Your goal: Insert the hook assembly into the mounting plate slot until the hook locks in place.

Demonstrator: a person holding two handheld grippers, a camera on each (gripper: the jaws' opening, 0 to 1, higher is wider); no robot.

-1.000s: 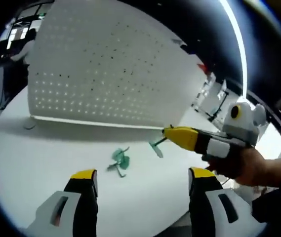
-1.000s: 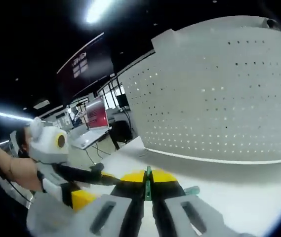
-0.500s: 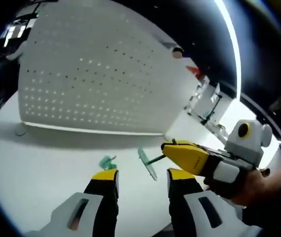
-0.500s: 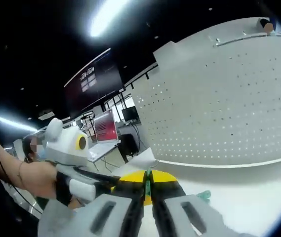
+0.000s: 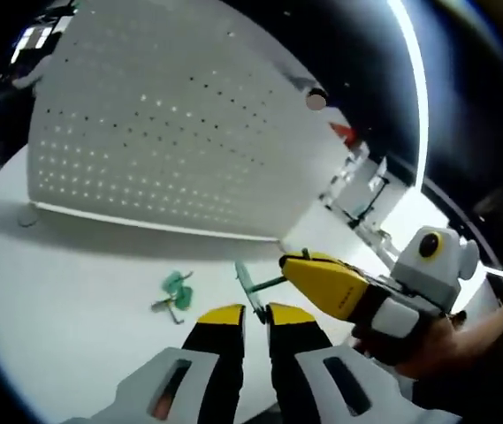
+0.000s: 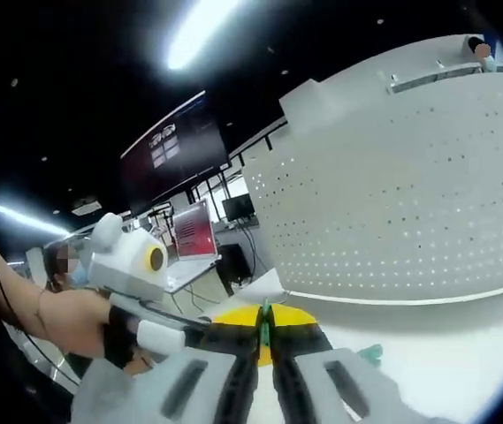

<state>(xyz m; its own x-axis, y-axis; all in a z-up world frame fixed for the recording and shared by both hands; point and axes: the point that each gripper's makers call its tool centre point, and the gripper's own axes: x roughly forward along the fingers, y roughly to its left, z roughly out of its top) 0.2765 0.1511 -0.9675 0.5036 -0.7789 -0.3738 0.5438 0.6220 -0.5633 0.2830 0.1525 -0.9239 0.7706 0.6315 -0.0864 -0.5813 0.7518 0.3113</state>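
White bench point(image 5: 65, 265) backed by pegboard point(image 5: 154, 132): right gripper point(image 6: 264, 340) pinches a green hook point(image 5: 251, 284); left gripper point(image 5: 255, 316) jaws nearly closed, empty.

You are working in what looks like a lab or a test hall, not a home. In front of you a large white pegboard panel point(image 5: 171, 124) stands upright on a plain white table point(image 5: 65, 274), and this board with its many small holes is typical for a workshop bench. In the right gripper view you can see the same pegboard point(image 6: 401, 194), and behind it a dark wall screen point(image 6: 176, 150) hangs high. Near it there are desks with a red-lit monitor point(image 6: 194, 237) and black metal frames. A long strip light point(image 5: 415, 79) runs over a dark ceiling, as in an industrial room.
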